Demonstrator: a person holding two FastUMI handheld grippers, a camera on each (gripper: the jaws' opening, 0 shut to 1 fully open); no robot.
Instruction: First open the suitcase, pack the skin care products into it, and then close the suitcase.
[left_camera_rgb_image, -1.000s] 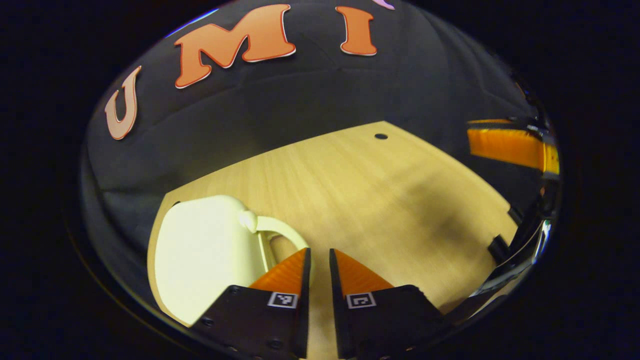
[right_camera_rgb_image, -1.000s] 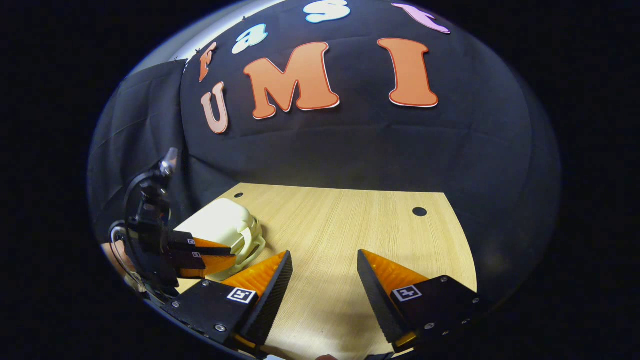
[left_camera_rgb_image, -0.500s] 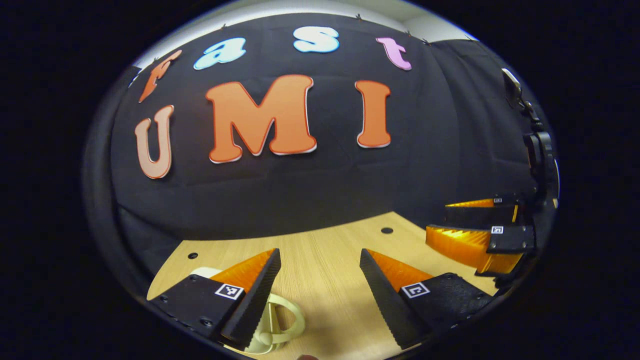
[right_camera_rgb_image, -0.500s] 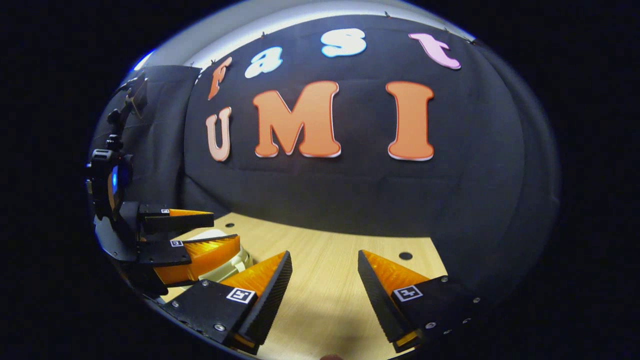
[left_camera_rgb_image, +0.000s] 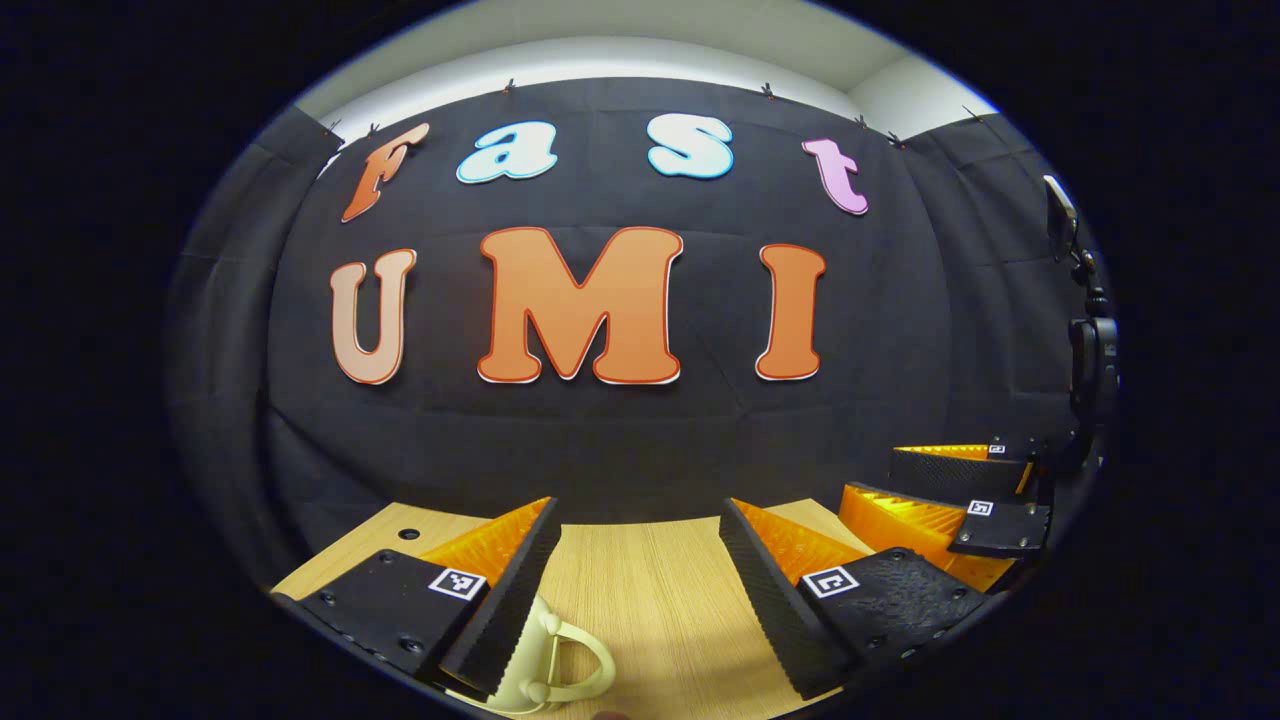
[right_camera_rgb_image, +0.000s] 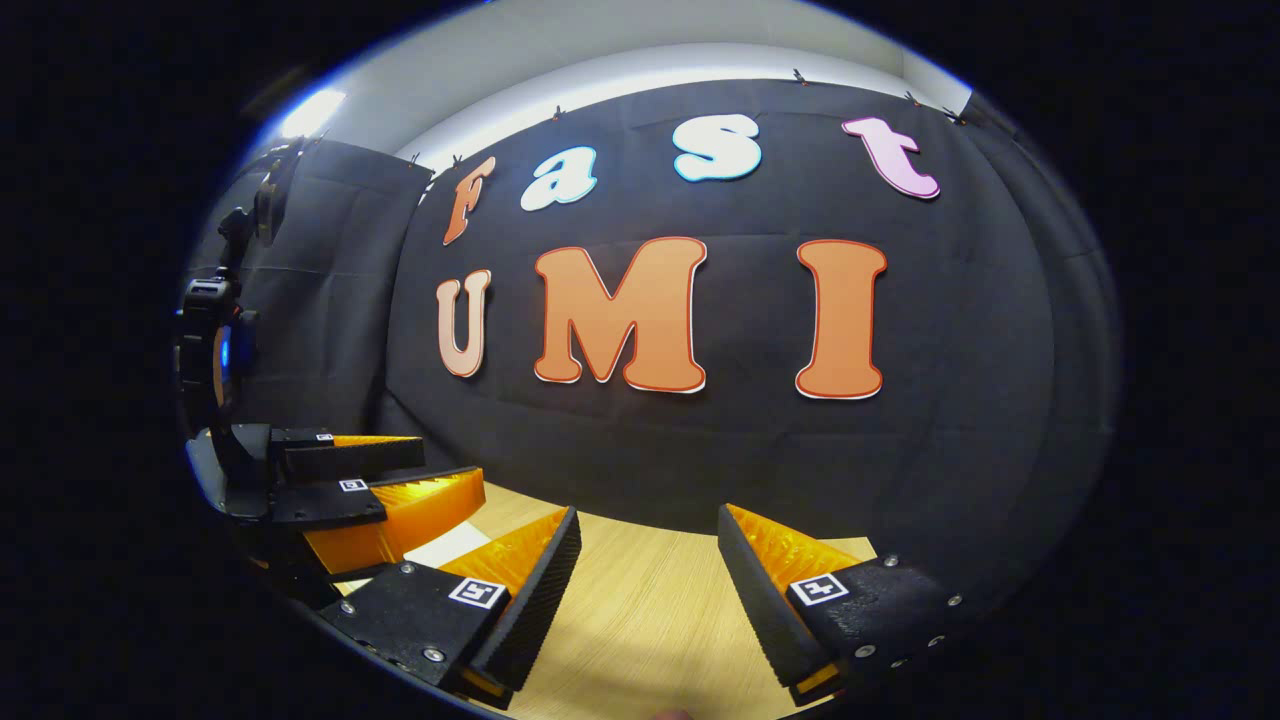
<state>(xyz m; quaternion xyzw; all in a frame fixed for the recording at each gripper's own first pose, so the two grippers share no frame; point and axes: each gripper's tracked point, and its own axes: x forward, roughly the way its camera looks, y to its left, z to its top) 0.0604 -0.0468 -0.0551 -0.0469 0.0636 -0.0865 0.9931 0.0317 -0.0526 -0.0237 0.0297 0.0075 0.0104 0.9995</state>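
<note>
1. Left gripper (left_camera_rgb_image: 640, 520): the jaws are held wide apart, with nothing between them. It is raised and levelled toward the booth wall, above the wooden table (left_camera_rgb_image: 650, 610). It is also seen at the left edge of the right gripper view (right_camera_rgb_image: 440, 480), where its fingers point across the table.

2. Right gripper (right_camera_rgb_image: 648, 525): the jaws are likewise spread wide and empty. It is held level over the table. In the left gripper view it appears at the right edge (left_camera_rgb_image: 880, 480).

3. Suitcase (left_camera_rgb_image: 545, 665): a small cream case is seen low in the left gripper view, just below and partly behind the left finger of that gripper. Only its looped carrying handle and a corner of the shell are exposed. A pale patch (right_camera_rgb_image: 445, 545) under the left gripper in the right gripper view is probably the same case.

4. Lid state: it cannot be told from the part exposed whether the case is shut.

5. Handling, judged: the shell looks like smooth moulded plastic, so it is expected to be stiff, light and somewhat slippery. Sliding on the table is likely if it is pushed from one side only.

6. Hold, judged: the handle loop offers the surest grip for steadying. For opening, the lid edge opposite the hinge would be preferred, with the other gripper bracing the base.
</note>
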